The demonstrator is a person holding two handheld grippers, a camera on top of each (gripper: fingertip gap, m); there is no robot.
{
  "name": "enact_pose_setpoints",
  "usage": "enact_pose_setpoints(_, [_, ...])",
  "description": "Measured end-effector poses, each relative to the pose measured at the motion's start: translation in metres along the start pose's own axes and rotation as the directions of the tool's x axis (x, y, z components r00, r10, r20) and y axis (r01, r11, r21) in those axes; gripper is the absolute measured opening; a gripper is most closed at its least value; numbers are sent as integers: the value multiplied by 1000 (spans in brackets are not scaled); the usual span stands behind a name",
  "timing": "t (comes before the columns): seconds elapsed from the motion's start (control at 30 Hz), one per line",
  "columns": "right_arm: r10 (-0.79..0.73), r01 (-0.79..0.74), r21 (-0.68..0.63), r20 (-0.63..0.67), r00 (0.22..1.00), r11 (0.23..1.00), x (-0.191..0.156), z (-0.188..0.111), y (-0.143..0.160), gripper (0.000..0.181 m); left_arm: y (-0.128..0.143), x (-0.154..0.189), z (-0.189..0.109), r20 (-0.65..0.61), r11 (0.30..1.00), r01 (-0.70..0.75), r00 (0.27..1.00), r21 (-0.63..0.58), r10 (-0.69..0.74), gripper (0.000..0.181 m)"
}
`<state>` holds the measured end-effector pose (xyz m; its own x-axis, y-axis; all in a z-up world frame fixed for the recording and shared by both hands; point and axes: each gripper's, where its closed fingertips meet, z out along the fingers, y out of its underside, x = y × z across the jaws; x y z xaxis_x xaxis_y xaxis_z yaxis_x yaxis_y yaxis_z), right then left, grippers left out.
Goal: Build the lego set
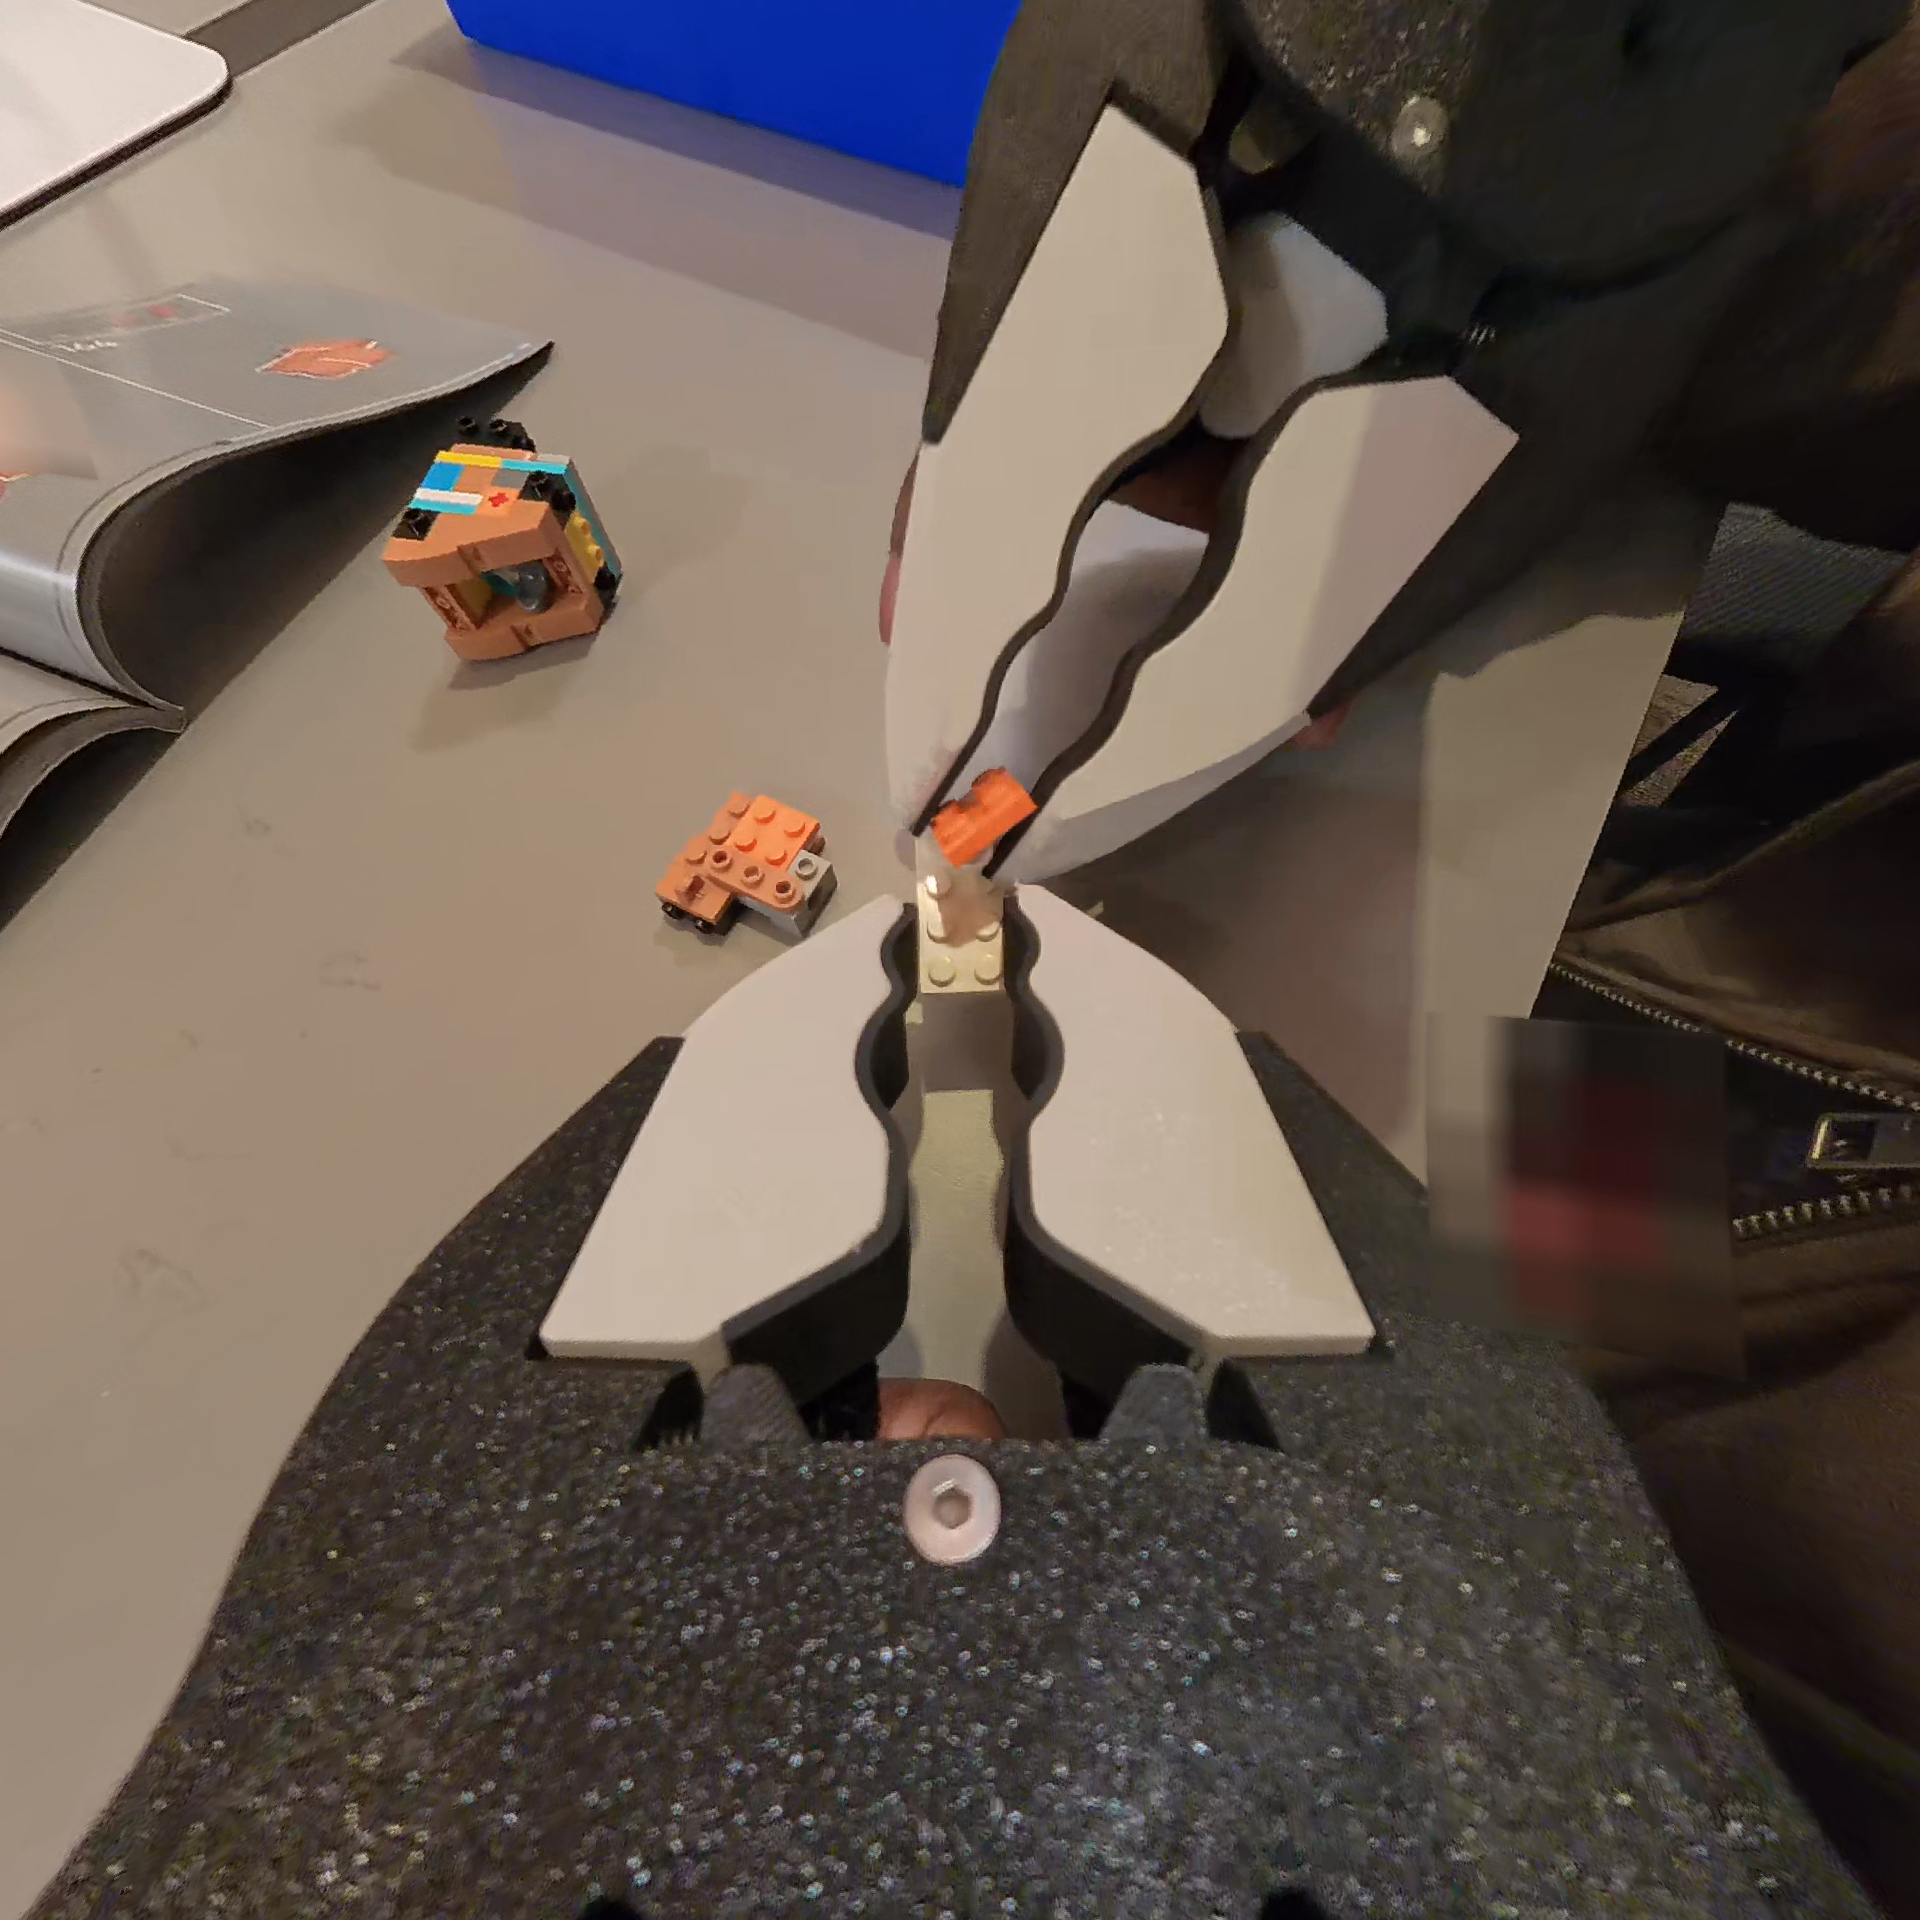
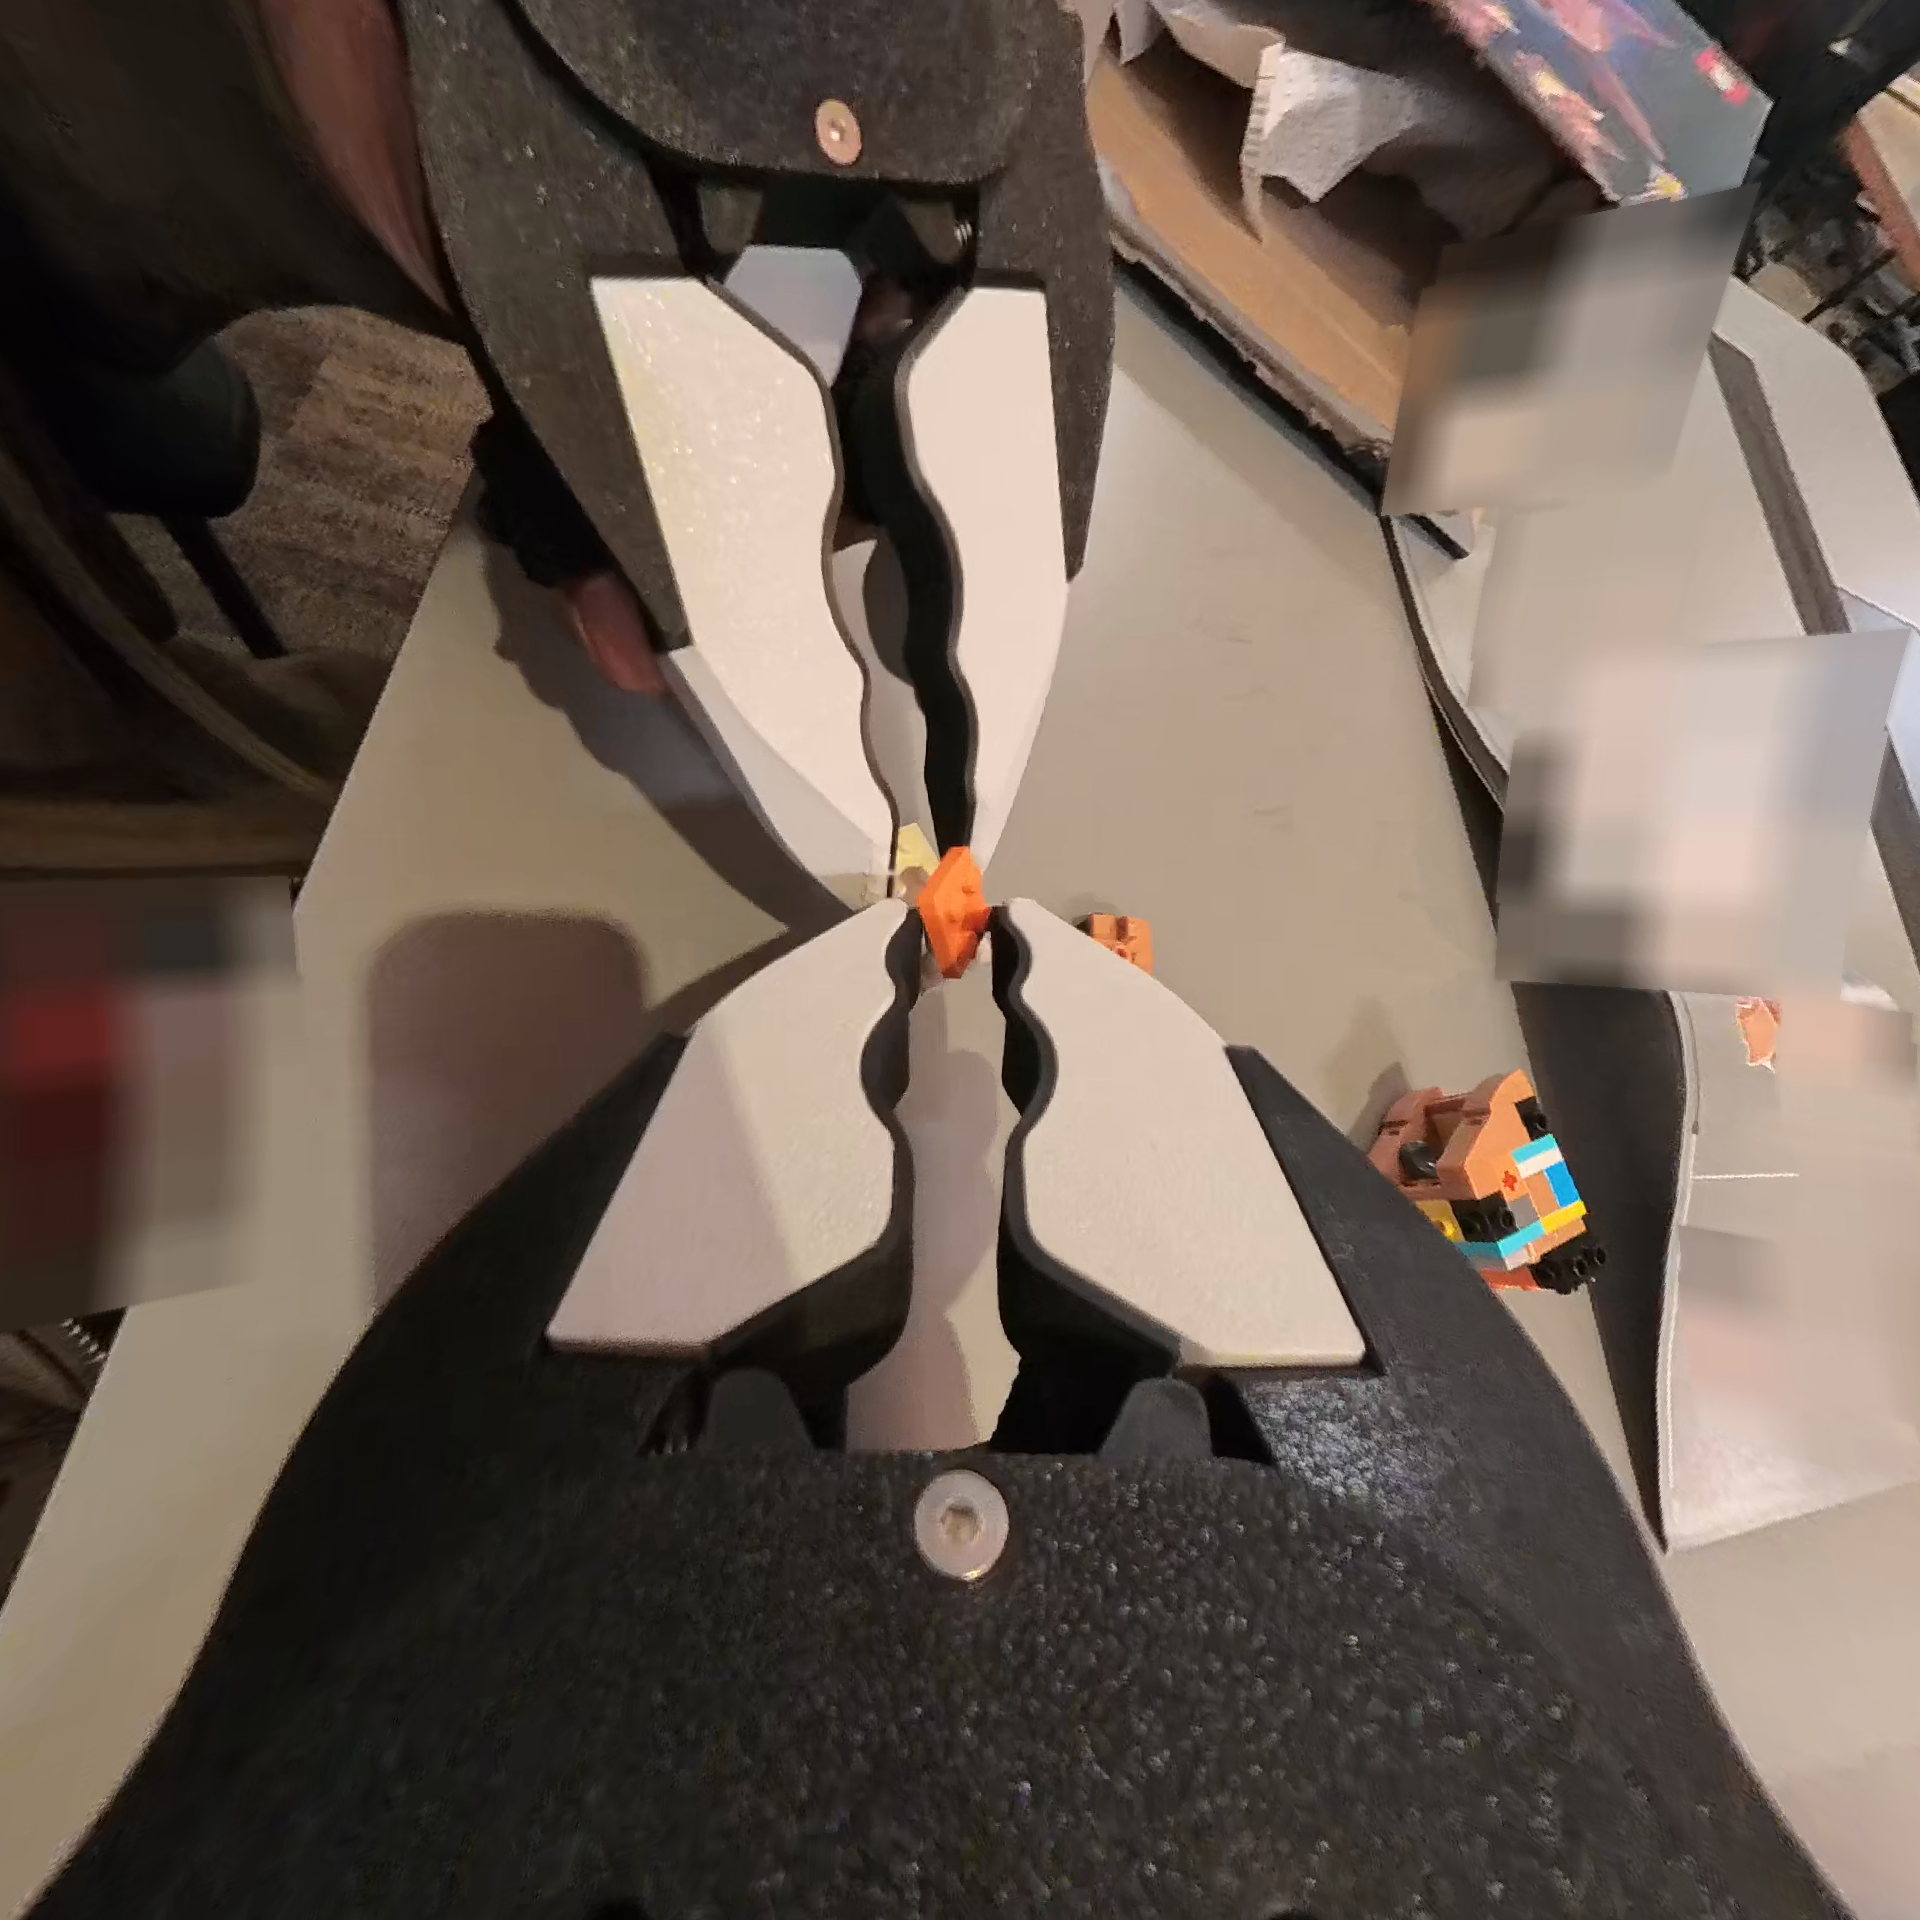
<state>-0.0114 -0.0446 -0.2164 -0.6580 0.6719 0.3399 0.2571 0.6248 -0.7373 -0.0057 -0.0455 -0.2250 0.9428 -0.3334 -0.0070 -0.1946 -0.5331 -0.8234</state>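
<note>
My left gripper (image 1: 961,920) is shut on a tan studded plate (image 1: 964,961), held above the grey table (image 1: 416,1039). My right gripper (image 2: 956,930) is shut on a small orange plate (image 2: 954,914). In the left wrist view the right gripper (image 1: 971,842) comes down from above and holds the orange plate (image 1: 982,816) right at the far end of the tan plate. In the right wrist view the left gripper (image 2: 920,852) points toward me, and only a sliver of the tan plate (image 2: 914,847) shows behind the orange one.
A brown and orange sub-build (image 1: 743,862) lies on the table just left of the grippers. A larger brown block build with blue and yellow stripes (image 1: 504,551) lies farther left, beside an open instruction booklet (image 1: 208,416). A blue box (image 1: 727,73) stands at the back. My left and right fingertips are right by each other.
</note>
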Motion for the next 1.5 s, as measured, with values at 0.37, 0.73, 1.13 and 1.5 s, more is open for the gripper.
enact_pose_setpoints(0.37, [-32,35,-34,76,997,999,-5,0,2,16,4,1,1,-15,1000,-27,1000,-2,27,15])
enact_pose_setpoints(0.73, [-21,26,-56,99,995,998,-9,3,11,19,9,0,6,-32,999,-27,999,-18,26,15])
enact_pose_setpoints(1.13, [-3,13,-88,113,994,996,-11,2,24,15,10,1,11,-43,999,-28,999,-32,27,15])
enact_pose_setpoints(1.5, [43,-42,-13,102,994,999,-15,-11,21,15,14,2,14,-46,997,-41,998,-59,38,15])
